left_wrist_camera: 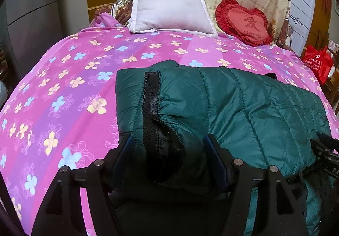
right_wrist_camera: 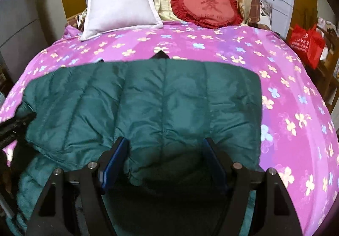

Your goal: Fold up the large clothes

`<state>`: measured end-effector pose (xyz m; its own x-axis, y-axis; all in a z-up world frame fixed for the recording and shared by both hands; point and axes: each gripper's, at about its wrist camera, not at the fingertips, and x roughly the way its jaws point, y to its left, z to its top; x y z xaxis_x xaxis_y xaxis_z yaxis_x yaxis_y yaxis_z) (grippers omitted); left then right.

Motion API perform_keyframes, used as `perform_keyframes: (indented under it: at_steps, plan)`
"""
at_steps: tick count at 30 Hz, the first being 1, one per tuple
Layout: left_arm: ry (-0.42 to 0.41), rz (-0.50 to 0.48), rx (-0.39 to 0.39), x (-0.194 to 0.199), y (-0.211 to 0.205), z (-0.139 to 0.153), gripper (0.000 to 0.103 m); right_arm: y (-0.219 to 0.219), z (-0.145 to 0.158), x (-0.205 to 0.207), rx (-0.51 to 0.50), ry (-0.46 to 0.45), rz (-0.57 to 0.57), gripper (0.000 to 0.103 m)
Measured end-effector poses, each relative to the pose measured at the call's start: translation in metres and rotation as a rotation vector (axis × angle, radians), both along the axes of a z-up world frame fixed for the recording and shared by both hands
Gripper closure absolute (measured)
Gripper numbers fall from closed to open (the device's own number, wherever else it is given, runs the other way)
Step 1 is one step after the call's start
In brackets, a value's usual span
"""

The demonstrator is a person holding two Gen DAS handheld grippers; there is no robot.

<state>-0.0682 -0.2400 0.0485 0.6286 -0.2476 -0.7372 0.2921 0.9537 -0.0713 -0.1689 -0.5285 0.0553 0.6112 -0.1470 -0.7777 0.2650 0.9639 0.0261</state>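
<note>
two tongs work at the near edge of a dark green quilted jacket [left_wrist_camera: 243,108] that lies folded on the bed's pink flowered sheet [left_wrist_camera: 63,87]. the left tongs [left_wrist_camera: 169,151] stand wide, with the jacket's cuff end and its black velcro strap [left_wrist_camera: 151,98] bulging between the blue pads [left_wrist_camera: 214,155]; i cannot tell whether they pinch it. the right tongs [right_wrist_camera: 165,151] are spread wide too, with the padded hem lying between the fingers. at the head of the bed a white pillow [left_wrist_camera: 169,7] sits beside a red heart cushion [left_wrist_camera: 243,21]; a red bag [right_wrist_camera: 307,43] stands off to the right.
</note>
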Motion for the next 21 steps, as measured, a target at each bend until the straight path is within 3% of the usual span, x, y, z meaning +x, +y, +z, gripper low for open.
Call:
perform_keyframes:
  at_steps: [6, 13, 16, 21]
  plan:
    - [0.001, 0.000, 0.000, -0.001, -0.001, 0.000, 0.052, 0.001, 0.000, 0.003, -0.005, 0.010, 0.002, 0.026]
    - [-0.001, 0.000, 0.000, -0.002, -0.001, 0.000, 0.052, -0.010, 0.021, -0.019, -0.002, -0.062, -0.031, 0.026]
    - [-0.007, 0.003, -0.003, -0.001, 0.000, 0.001, 0.052, -0.017, 0.005, -0.012, -0.008, 0.005, -0.042, 0.026]
    - [-0.003, 0.012, -0.010, -0.005, 0.008, 0.008, 0.052, -0.010, 0.004, -0.008, -0.049, 0.009, -0.038, 0.026]
